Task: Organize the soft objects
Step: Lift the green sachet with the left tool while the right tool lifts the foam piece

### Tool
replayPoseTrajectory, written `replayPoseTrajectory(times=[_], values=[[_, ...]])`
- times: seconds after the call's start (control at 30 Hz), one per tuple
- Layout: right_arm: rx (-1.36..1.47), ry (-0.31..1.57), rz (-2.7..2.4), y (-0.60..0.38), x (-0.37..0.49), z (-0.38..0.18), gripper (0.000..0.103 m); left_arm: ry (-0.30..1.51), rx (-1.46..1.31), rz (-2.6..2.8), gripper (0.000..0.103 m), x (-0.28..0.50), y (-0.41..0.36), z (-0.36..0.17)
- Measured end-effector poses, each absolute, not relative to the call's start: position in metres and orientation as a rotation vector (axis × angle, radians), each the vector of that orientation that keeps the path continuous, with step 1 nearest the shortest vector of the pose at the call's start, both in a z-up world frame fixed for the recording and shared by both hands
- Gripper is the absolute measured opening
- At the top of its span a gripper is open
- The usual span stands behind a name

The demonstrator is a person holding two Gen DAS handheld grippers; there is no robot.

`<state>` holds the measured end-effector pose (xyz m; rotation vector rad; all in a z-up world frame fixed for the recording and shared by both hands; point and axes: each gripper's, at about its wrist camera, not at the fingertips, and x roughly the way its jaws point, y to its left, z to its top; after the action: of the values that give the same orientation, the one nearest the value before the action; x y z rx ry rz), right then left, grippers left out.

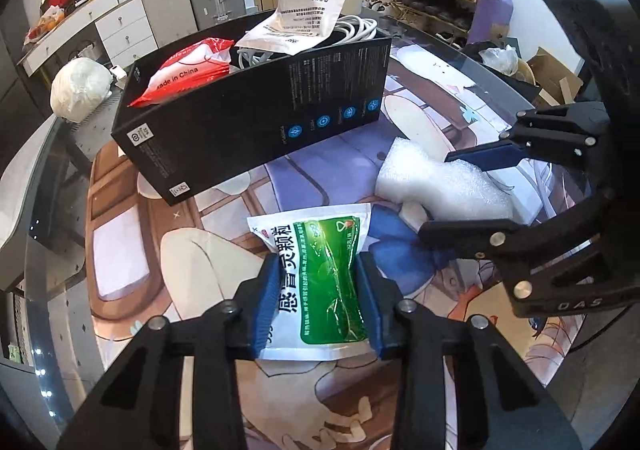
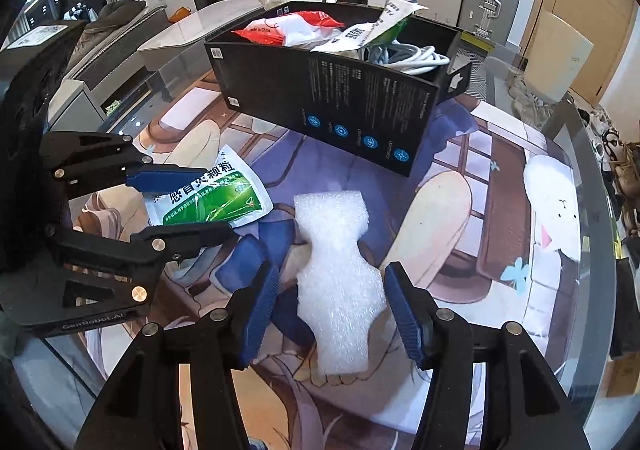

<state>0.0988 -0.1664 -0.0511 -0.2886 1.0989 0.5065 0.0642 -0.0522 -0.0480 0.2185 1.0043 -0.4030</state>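
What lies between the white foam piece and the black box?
Nothing: only bare printed mat separates the white foam piece from the black box, seen clearly in the right wrist view.

The black box (image 2: pixel 340 102) stands at the far side of the printed mat (image 2: pixel 500 210) and blocks the way forward. It is already crowded on top with a red packet (image 1: pixel 188 70), papers (image 1: pixel 304 18) and a white cable (image 2: pixel 416 58). Between the box and the foam piece (image 2: pixel 340 282) there is a free strip of mat. To the right of the foam the mat is open. To the left, the green pouch (image 1: pixel 320 282) lies near.
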Motion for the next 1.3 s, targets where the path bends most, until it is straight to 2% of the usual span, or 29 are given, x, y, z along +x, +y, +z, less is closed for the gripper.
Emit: replayPoseTrajectory(times=[0.07, 0.1, 0.13, 0.33, 0.47, 0.83, 1.3], values=[[-0.311, 1.097, 0.508, -0.162, 0.098, -0.053, 0.053, 1.005, 0.21, -0.405, 0.036, 0.064, -0.05, -0.047], [-0.322, 1.091, 0.51, -0.161, 0.097, -0.053, 0.04, 1.005, 0.206, -0.404, 0.036, 0.064, -0.05, -0.047], [-0.318, 1.09, 0.521, -0.161, 0.096, -0.052, 0.038, 1.005, 0.203, -0.404, 0.035, 0.064, -0.048, -0.047], [-0.315, 1.091, 0.531, -0.159, 0.094, -0.052, 0.037, 1.001, 0.188, -0.412, 0.018, 0.063, -0.045, -0.042], [-0.303, 1.075, 0.535, -0.161, 0.092, -0.047, 0.037, 0.977, 0.171, -0.409, 0.013, 0.063, -0.041, -0.036], [-0.26, 0.958, 0.534, -0.167, 0.088, -0.022, 0.037, 0.821, 0.184, -0.397, 0.012, 0.05, -0.037, -0.008], [-0.184, 0.529, 0.547, -0.181, 0.054, 0.051, 0.037, 0.449, 0.173, -0.35, 0.012, 0.021, -0.017, 0.049]])
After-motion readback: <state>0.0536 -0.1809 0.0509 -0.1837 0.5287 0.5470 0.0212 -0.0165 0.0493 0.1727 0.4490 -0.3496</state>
